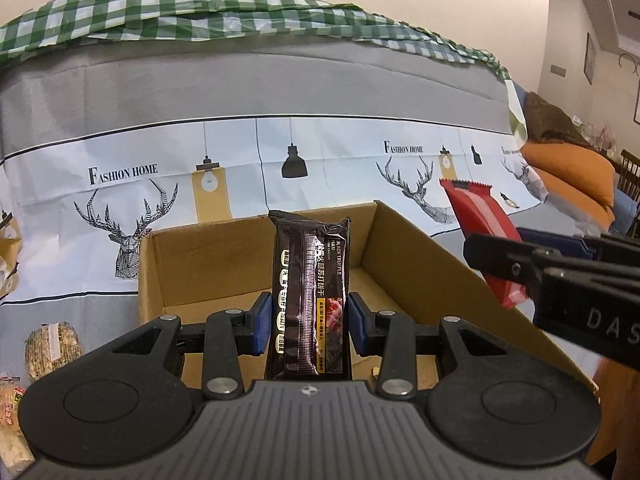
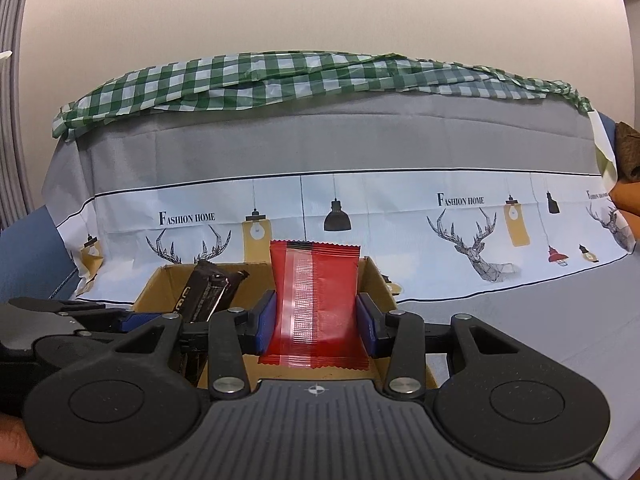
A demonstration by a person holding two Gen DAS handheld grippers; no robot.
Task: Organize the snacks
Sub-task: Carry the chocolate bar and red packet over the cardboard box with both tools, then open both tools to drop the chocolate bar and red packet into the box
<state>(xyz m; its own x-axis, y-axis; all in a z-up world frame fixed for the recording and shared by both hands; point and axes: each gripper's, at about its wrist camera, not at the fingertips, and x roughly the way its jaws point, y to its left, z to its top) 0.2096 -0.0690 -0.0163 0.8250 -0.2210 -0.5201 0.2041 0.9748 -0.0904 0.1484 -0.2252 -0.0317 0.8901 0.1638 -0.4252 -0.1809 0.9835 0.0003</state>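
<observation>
Holding over the open brown cardboard box (image 1: 400,256): our left claw (image 1: 309,322) grips a dark upright cracker packet (image 1: 308,300); our right claw (image 2: 316,320) grips a red foil sachet (image 2: 316,300).

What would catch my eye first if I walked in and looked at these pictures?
Probably the two snack packs held upright over an open cardboard box: a dark cracker packet pinched in the left gripper, and a bright red packet squeezed in the right gripper. Behind the box hangs a grey and white cloth printed with deer heads and lamps, and a green checked cloth is draped along the top.
</observation>
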